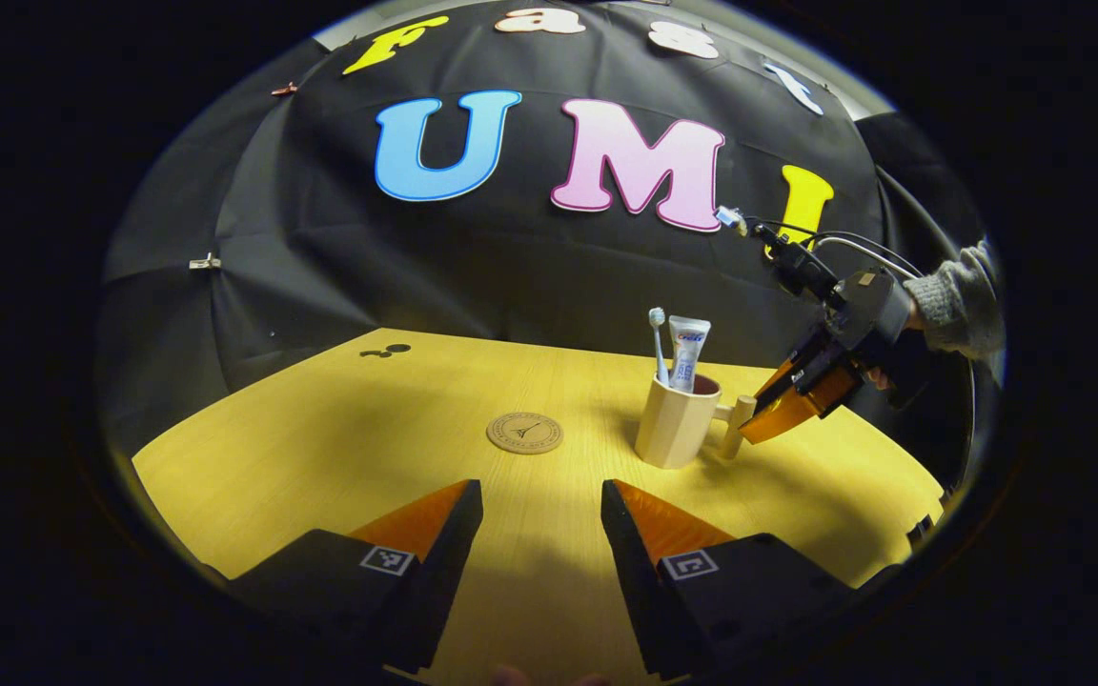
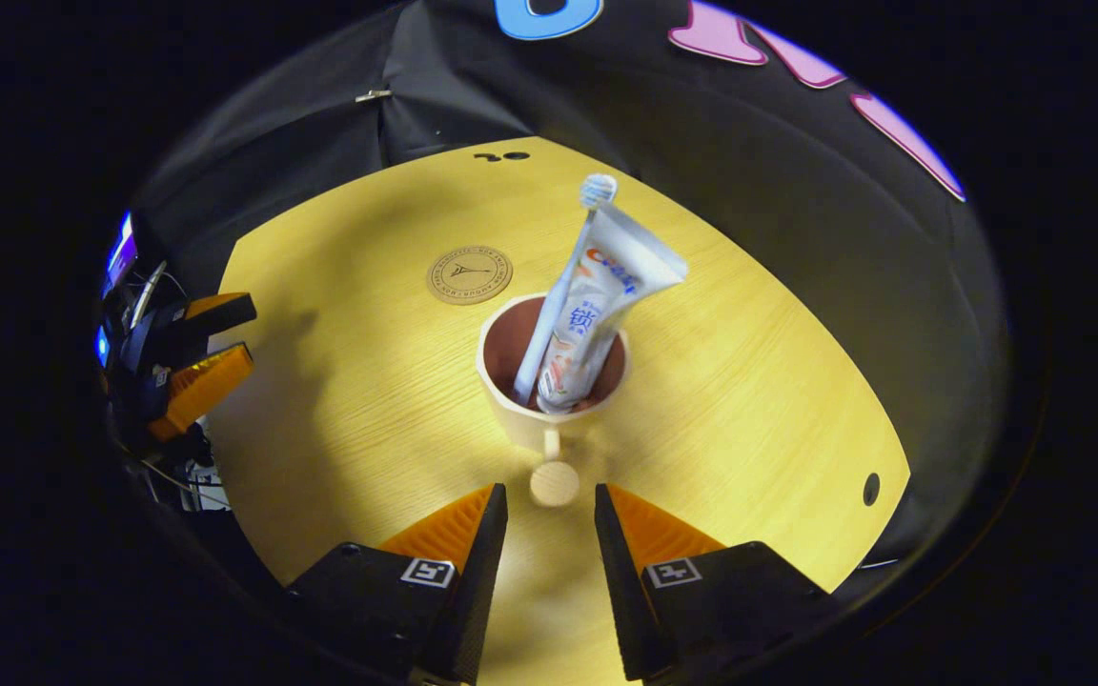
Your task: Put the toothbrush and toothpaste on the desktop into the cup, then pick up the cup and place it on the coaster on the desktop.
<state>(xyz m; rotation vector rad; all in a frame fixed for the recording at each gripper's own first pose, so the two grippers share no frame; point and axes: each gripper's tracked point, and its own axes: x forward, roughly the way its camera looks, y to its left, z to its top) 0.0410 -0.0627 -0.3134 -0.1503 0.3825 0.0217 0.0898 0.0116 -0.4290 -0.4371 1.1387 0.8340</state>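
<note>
Cup (image 2: 549, 381) w/ toothbrush (image 2: 563, 276) + toothpaste (image 2: 597, 314) inside; right gripper (image 2: 549, 514) open around handle (image 2: 554, 481), left gripper (image 1: 541, 505) open, empty; coaster (image 1: 524, 432) nearby.

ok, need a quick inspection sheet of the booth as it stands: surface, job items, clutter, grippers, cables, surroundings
Surface: wooden desktop, lit, with small dark holes.
Job's things: toothbrush and toothpaste stand in the cup; coaster bare, apart from the cup.
Clutter: nothing seen.
Grippers: left gripper open, over bare desktop; right gripper open, cup handle just ahead of its fingertips, not clamped.
Cables: leads on the right gripper's rear.
Surroundings: black cloth wall; a sleeve.
</note>
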